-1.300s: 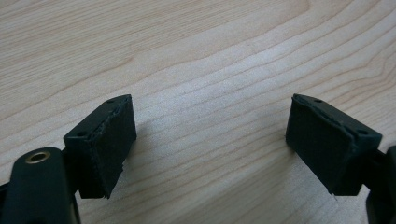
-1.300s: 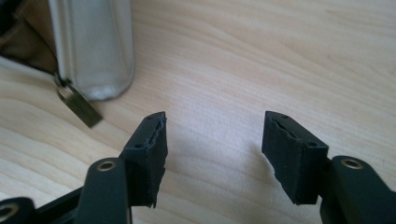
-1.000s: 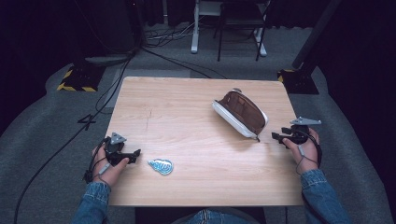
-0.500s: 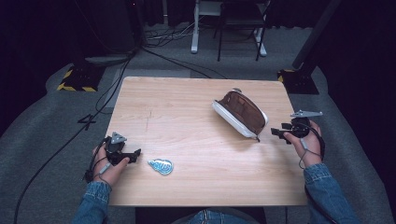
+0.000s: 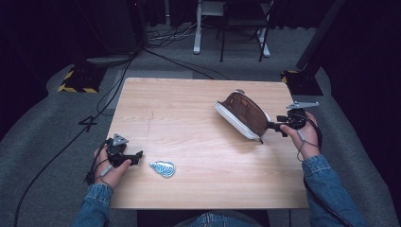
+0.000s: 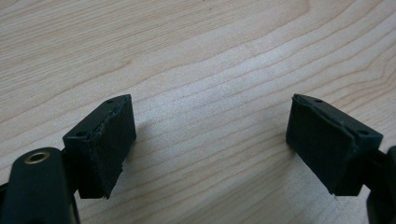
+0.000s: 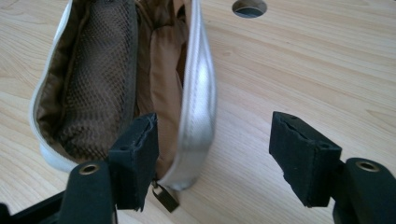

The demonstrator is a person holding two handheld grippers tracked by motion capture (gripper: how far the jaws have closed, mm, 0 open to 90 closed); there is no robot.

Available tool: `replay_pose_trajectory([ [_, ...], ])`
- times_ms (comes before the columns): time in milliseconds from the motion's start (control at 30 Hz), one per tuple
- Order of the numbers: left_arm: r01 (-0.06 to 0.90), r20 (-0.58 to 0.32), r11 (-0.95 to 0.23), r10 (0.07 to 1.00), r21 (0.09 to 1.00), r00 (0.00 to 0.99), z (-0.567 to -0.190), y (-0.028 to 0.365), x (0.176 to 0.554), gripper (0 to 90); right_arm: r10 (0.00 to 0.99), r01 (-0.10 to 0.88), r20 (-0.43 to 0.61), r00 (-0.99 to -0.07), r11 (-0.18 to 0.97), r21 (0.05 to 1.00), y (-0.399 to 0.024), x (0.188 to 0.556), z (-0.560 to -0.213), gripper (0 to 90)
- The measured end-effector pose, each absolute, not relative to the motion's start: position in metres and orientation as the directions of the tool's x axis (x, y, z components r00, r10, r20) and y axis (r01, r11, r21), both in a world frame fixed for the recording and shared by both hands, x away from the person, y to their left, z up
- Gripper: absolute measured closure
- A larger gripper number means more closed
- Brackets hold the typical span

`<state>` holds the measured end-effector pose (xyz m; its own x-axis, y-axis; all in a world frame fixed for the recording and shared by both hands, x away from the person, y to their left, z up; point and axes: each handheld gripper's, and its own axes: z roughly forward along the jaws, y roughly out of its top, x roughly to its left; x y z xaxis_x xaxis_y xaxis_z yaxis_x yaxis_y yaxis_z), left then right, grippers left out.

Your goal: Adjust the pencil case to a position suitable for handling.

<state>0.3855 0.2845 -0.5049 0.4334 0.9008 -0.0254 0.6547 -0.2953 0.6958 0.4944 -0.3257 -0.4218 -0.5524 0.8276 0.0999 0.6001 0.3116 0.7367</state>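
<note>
One pouch (image 5: 243, 115), silver outside and brown-lined, lay unzipped on the wooden table (image 5: 189, 109); its far end was cut off in the right gripper view, and the contents behind its mesh pocket could not be made out. The right gripper (image 5: 279, 127) stood at the pouch's near end, jaws just opened wide, one edge of the pouch between them, unpressed. Well left of the pouch lay one small blue packet (image 5: 163, 168), print illegible. Beside the packet, the left gripper (image 5: 137, 157) was wide, empty.
</note>
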Motion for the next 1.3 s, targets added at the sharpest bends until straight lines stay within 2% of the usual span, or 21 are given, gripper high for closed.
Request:
replay_pose_trajectory([
  [467, 0.655, -0.026, -0.293, 0.902, 0.696, 0.431, -0.505, 0.284, 0.386, 16.0, 0.817, 0.627, 0.107, -0.567, 0.344, 0.699, -0.301, 0.521, -0.428, 33.1],
  [800, 0.655, -0.026, -0.293, 0.902, 0.696, 0.431, -0.505, 0.284, 0.386, 16.0, 0.820, 0.655, 0.094, -0.565, 0.376, 0.655, -0.288, 0.536, -0.442, 36.7],
  [1033, 0.655, -0.027, -0.293, 0.901, 0.697, 0.433, -0.505, 0.284, 0.386, 16.0, 0.819, 0.662, 0.090, -0.567, 0.388, 0.641, -0.281, 0.543, -0.450, 41.6],
  [1300, 0.654, -0.028, -0.293, 0.901, 0.697, 0.433, -0.505, 0.284, 0.386, 16.0, 0.827, 0.682, 0.089, -0.555, 0.391, 0.618, -0.278, 0.547, -0.456, 55.9],
])
